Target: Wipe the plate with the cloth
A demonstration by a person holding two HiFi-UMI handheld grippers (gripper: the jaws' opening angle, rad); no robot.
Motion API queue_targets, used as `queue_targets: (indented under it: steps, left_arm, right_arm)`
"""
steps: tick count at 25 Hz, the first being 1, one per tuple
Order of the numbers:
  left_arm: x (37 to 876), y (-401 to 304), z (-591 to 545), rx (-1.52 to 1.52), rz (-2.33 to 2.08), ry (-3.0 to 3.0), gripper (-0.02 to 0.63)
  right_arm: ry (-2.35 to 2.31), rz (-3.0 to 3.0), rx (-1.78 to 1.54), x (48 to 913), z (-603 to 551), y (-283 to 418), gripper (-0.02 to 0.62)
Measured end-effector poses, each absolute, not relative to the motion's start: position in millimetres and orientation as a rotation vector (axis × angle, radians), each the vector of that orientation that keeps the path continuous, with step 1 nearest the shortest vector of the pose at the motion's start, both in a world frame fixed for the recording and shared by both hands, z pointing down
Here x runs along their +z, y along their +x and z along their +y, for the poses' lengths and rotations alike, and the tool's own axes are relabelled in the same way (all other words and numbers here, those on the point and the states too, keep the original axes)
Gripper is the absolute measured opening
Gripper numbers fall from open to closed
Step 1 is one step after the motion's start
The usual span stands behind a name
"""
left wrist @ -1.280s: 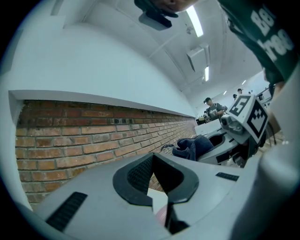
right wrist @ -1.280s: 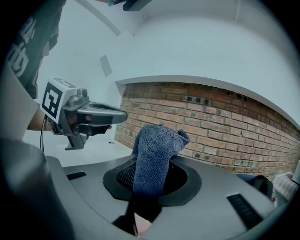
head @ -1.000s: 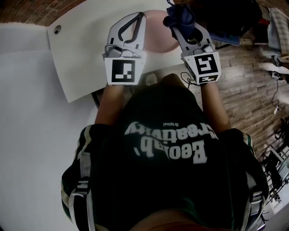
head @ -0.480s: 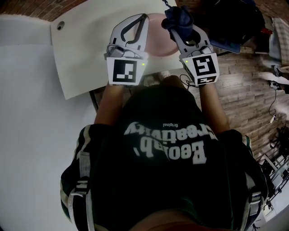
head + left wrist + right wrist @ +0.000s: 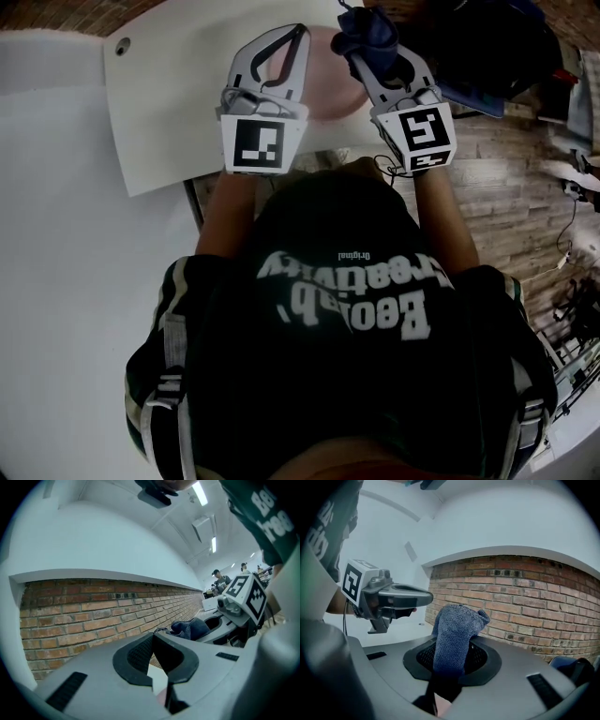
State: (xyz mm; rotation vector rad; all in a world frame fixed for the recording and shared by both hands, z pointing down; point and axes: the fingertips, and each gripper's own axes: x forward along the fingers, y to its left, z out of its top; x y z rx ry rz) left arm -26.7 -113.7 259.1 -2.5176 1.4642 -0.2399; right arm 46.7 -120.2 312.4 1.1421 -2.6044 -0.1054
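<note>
A pink plate (image 5: 328,80) lies on the white table (image 5: 169,112), partly hidden between my two grippers. My left gripper (image 5: 299,31) hovers over the plate's left side, its jaws shut tip to tip with nothing between them (image 5: 152,638). My right gripper (image 5: 364,54) is at the plate's right edge, shut on a bunched blue cloth (image 5: 367,30). In the right gripper view the cloth (image 5: 454,632) stands up out of the jaws, with the left gripper (image 5: 423,597) level beside it. Whether the cloth touches the plate is hidden.
The table has a round cable hole (image 5: 120,44) near its far left corner, and its front edge runs just below the grippers. A dark bag (image 5: 487,47) sits at the right over the wooden floor (image 5: 506,187). A brick wall (image 5: 525,597) lies ahead.
Both grippers have edged slightly forward over the plate. The left stays shut and empty, and the right keeps hold of the cloth.
</note>
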Motion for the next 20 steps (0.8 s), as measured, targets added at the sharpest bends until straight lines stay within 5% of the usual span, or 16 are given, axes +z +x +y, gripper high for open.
queue_targets:
  steps: [20]
  left_arm:
    - [263, -16, -147, -0.290, 1.720, -2.340, 0.003]
  right_arm:
    - [0.868, -2.733, -0.128, 322, -170, 53, 0.080]
